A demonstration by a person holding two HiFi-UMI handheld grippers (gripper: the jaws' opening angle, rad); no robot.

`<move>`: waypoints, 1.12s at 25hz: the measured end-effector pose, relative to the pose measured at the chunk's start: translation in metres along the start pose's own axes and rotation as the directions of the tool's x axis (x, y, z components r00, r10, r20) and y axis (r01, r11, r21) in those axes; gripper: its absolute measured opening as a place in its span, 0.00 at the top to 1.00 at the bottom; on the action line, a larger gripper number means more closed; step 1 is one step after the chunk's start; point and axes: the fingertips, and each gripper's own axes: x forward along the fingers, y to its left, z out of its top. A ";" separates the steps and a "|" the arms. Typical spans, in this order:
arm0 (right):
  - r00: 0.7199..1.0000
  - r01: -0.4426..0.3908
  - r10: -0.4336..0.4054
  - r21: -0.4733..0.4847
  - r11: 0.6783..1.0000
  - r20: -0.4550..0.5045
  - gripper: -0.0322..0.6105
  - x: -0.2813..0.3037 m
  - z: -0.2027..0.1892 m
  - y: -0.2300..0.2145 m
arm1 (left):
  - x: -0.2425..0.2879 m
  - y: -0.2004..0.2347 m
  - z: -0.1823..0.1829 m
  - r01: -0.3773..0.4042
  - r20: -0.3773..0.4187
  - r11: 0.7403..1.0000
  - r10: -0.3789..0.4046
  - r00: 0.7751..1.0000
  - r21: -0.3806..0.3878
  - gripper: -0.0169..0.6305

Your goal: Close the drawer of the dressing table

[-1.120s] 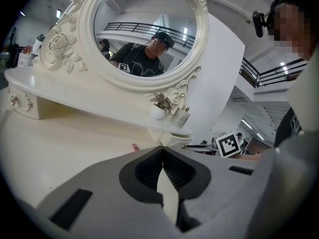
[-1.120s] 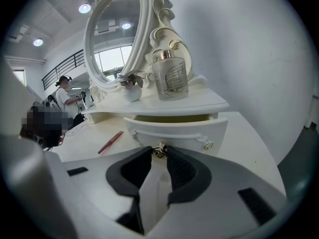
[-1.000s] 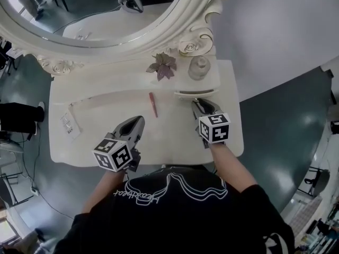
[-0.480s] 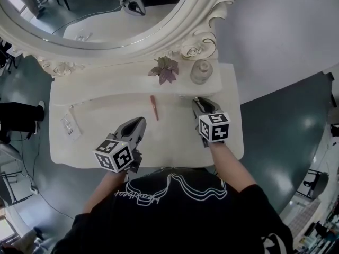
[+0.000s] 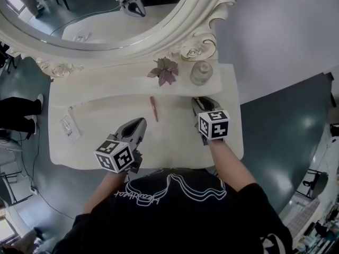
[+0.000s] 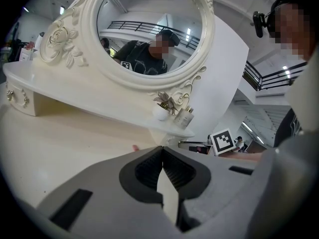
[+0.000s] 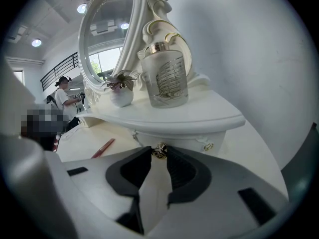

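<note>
The small right-hand drawer (image 7: 192, 139) of the white dressing table (image 5: 175, 136) sits under the raised shelf (image 7: 194, 117), its front about flush with the shelf edge. My right gripper (image 5: 199, 100) is shut on the drawer's gold knob (image 7: 159, 151), which shows pinched between the tips of that gripper (image 7: 159, 154). A second small gold fitting (image 7: 208, 147) is on the drawer front to the right. My left gripper (image 5: 140, 123) hovers over the middle of the tabletop, shut, with nothing in it (image 6: 162, 149).
A glass perfume bottle (image 5: 201, 72) and a small potted plant (image 5: 165, 70) stand on the shelf above the drawer. A red pen (image 5: 153, 108) lies mid-table, a paper tag (image 5: 69, 127) at the left. The oval mirror (image 5: 95, 15) rises behind. Another drawer (image 6: 17, 97) is at the far left.
The drawer stood out a little from under the shelf a second ago; now it is pushed in. My right gripper has moved slightly toward the mirror with it. The left gripper has stayed put.
</note>
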 end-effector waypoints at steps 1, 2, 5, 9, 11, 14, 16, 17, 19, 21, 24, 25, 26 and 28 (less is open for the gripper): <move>1.000 -0.002 0.002 0.000 1.000 -0.001 0.79 0.000 0.000 0.000 | 0.000 0.000 0.000 0.000 0.000 1.000 0.000 1.000 -0.001 0.97; 1.000 -0.004 0.004 0.000 1.000 -0.001 0.79 0.000 0.000 0.000 | 0.000 0.000 0.000 0.001 0.001 1.000 -0.001 1.000 -0.002 0.97; 1.000 -0.006 0.006 -0.006 1.000 -0.002 0.79 0.000 0.000 0.000 | 0.001 -0.001 0.001 0.003 0.000 1.000 -0.003 1.000 -0.001 0.97; 1.000 -0.008 0.008 -0.016 1.000 -0.006 0.79 -0.001 -0.001 0.000 | 0.001 -0.004 0.000 0.011 -0.003 1.000 -0.011 1.000 0.001 0.97; 1.000 -0.007 0.007 -0.026 1.000 0.000 0.77 -0.003 -0.001 0.001 | 0.001 -0.004 -0.002 0.014 -0.009 1.000 -0.014 1.000 0.004 0.97; 1.000 -0.015 0.015 -0.046 0.999 0.015 0.70 -0.008 0.002 0.004 | -0.001 -0.006 -0.004 0.015 -0.011 1.000 -0.015 1.000 0.007 0.97; 0.999 -0.023 0.025 -0.071 0.997 0.022 0.64 -0.013 0.004 0.007 | -0.002 -0.008 -0.004 0.019 -0.009 1.000 -0.019 1.000 0.011 0.97; 0.999 -0.025 0.027 -0.084 0.996 0.025 0.63 -0.016 0.005 0.008 | -0.003 -0.010 -0.004 0.022 -0.008 1.000 -0.022 1.000 0.014 0.97; 0.999 -0.030 0.033 -0.098 0.995 0.035 0.61 -0.025 0.006 0.010 | -0.004 -0.015 -0.004 0.030 -0.005 0.999 -0.030 1.000 0.018 0.97; 0.998 -0.041 0.045 -0.095 0.995 0.048 0.60 -0.036 0.008 0.012 | -0.006 -0.020 -0.004 0.041 0.001 0.999 -0.041 0.999 0.023 0.97; 0.995 -0.060 0.067 -0.089 0.994 0.074 0.60 -0.054 0.012 0.021 | -0.011 -0.030 -0.002 0.060 0.008 0.998 -0.061 0.998 0.035 0.97; 0.994 -0.067 0.074 -0.086 0.994 0.082 0.60 -0.061 0.013 0.024 | -0.013 -0.034 -0.002 0.067 0.010 0.997 -0.068 0.998 0.039 0.97; 0.993 -0.075 0.082 -0.083 0.994 0.090 0.61 -0.067 0.012 0.029 | -0.016 -0.037 -0.002 0.075 0.011 0.996 -0.075 0.997 0.045 0.97; 0.990 -0.092 0.099 -0.076 0.993 0.105 0.62 -0.081 0.011 0.038 | -0.021 -0.045 -0.002 0.088 0.013 0.994 -0.089 0.996 0.060 0.97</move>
